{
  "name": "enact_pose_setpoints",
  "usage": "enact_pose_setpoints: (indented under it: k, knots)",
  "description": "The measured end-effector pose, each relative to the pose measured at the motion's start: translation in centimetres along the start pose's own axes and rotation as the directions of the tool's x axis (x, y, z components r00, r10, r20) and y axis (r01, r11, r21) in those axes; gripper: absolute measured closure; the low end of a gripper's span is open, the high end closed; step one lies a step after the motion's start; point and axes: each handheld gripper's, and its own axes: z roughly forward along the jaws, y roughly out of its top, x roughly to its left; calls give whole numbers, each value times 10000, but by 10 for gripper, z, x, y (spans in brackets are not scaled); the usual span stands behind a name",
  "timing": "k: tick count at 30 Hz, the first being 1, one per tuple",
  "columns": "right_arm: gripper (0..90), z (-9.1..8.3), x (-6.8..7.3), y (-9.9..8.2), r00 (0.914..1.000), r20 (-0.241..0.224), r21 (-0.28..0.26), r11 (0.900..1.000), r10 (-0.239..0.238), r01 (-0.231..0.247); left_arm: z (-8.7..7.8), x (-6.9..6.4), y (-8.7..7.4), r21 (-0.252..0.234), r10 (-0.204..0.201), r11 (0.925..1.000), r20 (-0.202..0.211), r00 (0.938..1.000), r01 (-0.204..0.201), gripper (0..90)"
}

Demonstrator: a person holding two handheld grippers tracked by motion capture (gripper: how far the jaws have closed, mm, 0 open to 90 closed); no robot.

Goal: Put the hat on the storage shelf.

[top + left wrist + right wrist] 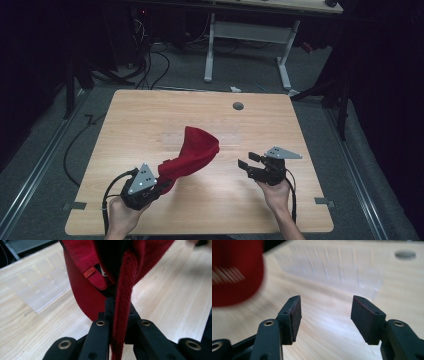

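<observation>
Near the front-left corner of the table point(150, 107), a red cap point(192, 152) is held up off the wood by the left gripper point(162, 184), whose jaws are clamped tight on a fold of its red fabric point(122, 297); a small orange label point(89, 272) is seen inside the cap. The cap's long axis is stretched from that grip diagonally toward the table's middle. The right gripper point(248, 161) is found toward the front-right edge, its jaws spread well apart with nothing between the pads point(295, 317). The cap lies to its left, apart from it, so a leftward reach is judged to be needed. A clear plastic stand point(332, 270) lies flat farther back. No containers are present.
</observation>
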Motion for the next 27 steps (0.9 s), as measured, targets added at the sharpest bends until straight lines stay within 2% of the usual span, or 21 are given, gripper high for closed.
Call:
enact_pose_setpoints:
  k: [2, 5, 8, 13, 16, 19, 22, 27]
  knots:
    - [420, 9, -5, -16, 9986, 485, 427, 9989, -205, 185, 0, 2, 7, -118, 13, 9999, 7, 10000, -12, 855]
    - [429, 21, -11, -35, 9935, 1113, 1233, 9923, -247, 109, 1, 5, 16, -357, -94, 9993, -36, 9999, 93, 855]
    - [430, 26, -14, -43, 9854, 1636, 1560, 9875, -460, 202, 2, 9, 22, -635, -436, 9970, 3, 9990, 436, 855]
    - [424, 33, -16, -48, 9734, 2169, 1906, 9812, -733, 315, 5, 19, 30, -991, -926, 9908, -19, 9957, 920, 855]
    - [420, 33, -15, -48, 9680, 2352, 1916, 9806, -880, 426, 8, 25, 35, -1173, -1200, 9860, -42, 9928, 1187, 855]
    - [395, 37, -15, -48, 9653, 2415, 2262, 9731, -995, 437, 13, 31, 40, -1194, -1467, 9823, -118, 9891, 1443, 855]
    - [392, 37, -15, -47, 9652, 2424, 2266, 9731, -984, 423, 17, 35, 45, -1185, -1511, 9821, -305, 9881, 1465, 855]
    - [381, 37, -15, -47, 9658, 2383, 2282, 9725, -1024, 468, 20, 43, 57, -1519, -1879, 9716, -294, 9818, 1814, 855]
